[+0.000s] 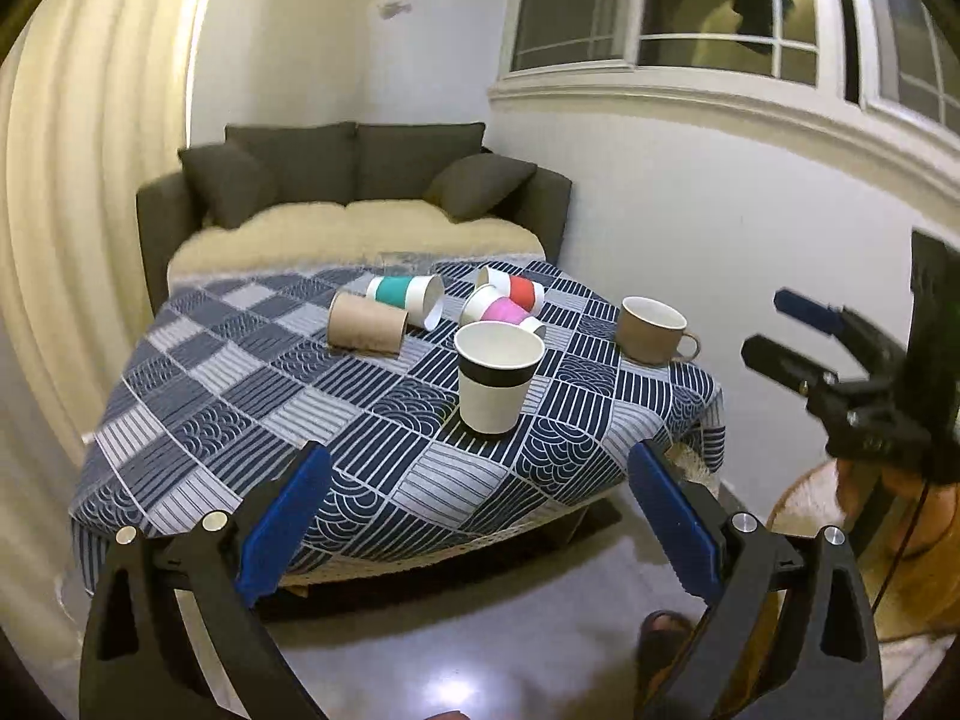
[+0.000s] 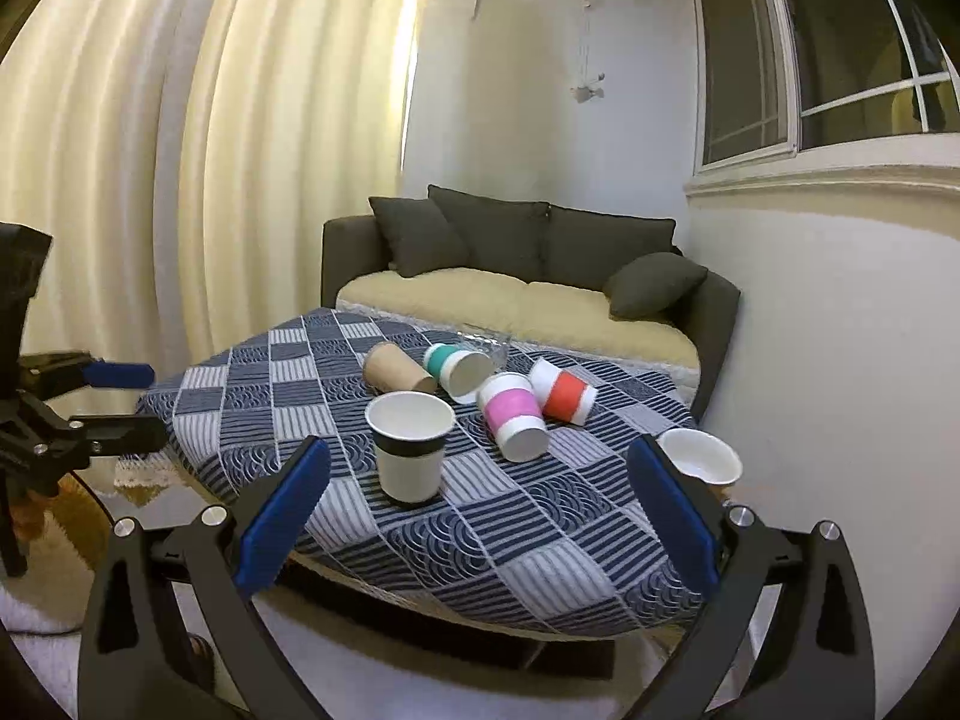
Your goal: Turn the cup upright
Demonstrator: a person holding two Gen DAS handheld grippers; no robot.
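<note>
On the patterned tablecloth (image 1: 252,420), a black-banded paper cup (image 1: 497,382) stands upright near me. Behind it lie brown (image 1: 366,324), teal (image 1: 405,294), pink (image 1: 501,311) and red (image 1: 517,287) cups; a mug (image 1: 651,330) sits right. My left gripper (image 1: 480,516) and right gripper (image 2: 480,516) hover wide apart, empty.

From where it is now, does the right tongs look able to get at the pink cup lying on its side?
Probably yes. The right tongs are open and empty, and the pink cup lies just ahead with bare cloth in front of it. The upright black-banded cup stands to its left, so approach from the right.
</note>
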